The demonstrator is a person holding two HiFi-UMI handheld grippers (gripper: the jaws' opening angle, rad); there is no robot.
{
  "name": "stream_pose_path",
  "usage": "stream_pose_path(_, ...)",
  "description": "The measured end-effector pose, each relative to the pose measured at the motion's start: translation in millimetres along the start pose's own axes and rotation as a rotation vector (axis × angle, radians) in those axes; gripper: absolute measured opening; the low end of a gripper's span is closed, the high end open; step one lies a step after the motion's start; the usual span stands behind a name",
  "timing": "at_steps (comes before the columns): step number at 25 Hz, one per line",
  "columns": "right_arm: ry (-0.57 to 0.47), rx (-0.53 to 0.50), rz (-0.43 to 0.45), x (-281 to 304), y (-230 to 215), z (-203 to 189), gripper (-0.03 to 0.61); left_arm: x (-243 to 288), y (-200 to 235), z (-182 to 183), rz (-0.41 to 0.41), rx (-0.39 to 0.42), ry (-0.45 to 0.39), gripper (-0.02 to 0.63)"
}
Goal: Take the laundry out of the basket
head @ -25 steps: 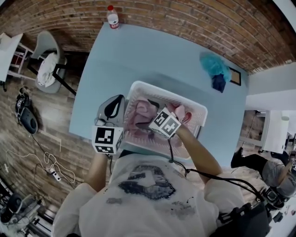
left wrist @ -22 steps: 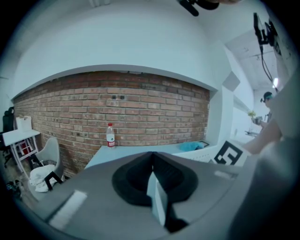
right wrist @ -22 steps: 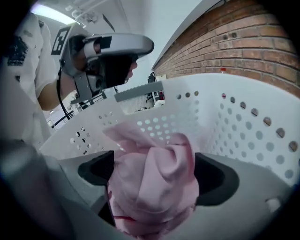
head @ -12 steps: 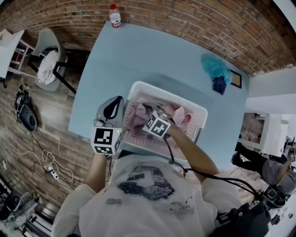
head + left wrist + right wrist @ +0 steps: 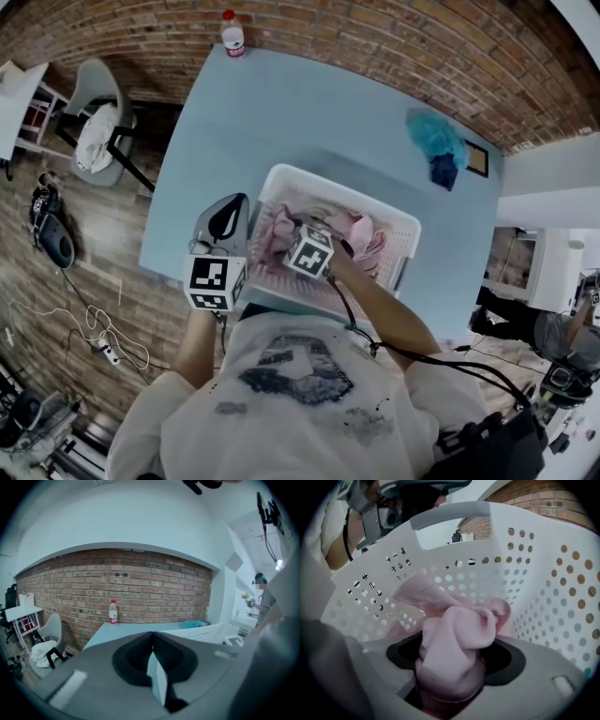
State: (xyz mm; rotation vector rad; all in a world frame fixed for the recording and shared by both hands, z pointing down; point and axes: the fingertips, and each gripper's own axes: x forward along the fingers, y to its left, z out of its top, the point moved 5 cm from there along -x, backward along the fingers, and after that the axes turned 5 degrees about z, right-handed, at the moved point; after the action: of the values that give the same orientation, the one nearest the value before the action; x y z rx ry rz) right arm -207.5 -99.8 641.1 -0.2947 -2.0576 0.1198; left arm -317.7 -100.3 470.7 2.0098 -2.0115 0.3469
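A white perforated laundry basket [image 5: 405, 223] stands on the light blue table [image 5: 281, 103] in the head view, with pink laundry [image 5: 361, 234] inside. My right gripper [image 5: 302, 234] points steeply down into the basket. Its jaws have just been closing, and in the right gripper view a bunched fold of pink garment [image 5: 454, 634] fills the gap between them, gripped by the right gripper [image 5: 450, 667]. The basket wall [image 5: 543, 573] rises close behind. My left gripper [image 5: 230, 208] hovers outside the basket's left rim, shut and empty. From the left gripper [image 5: 152, 637] the basket [image 5: 206, 632] lies to the right.
A water bottle [image 5: 232, 33] stands at the table's far edge. Teal cloth [image 5: 436, 136] and a dark blue cloth [image 5: 442, 167] lie at the far right. A chair [image 5: 98, 131] with a white garment stands left of the table. Cables lie on the floor.
My right gripper has sunk down and left into the basket, onto the pink laundry, and its jaws have closed on a fold. The left gripper has stayed put.
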Motion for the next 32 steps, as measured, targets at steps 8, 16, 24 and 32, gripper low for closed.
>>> stream_pose_path(8,0.010,-0.031,-0.001,-8.6,8.0,1.8,0.223,-6.6,7.3,-2.5,-0.012,-0.013,0.001,-0.009)
stream_pose_path(16,-0.113,0.127,-0.025,-33.5,-0.6,3.8,0.184,-12.4,15.5,-2.2,-0.037,-0.012,0.000,-0.009)
stream_pose_path(24,-0.308,0.277,-0.134,-80.5,-14.2,-0.4,0.160,-16.1,17.7,-1.5,-0.083,-0.005,-0.005,-0.008)
stream_pose_path(32,-0.484,0.390,-0.316,-128.3,-14.6,1.3,0.160,-13.2,14.9,14.3,-0.157,0.038,-0.038,-0.008)
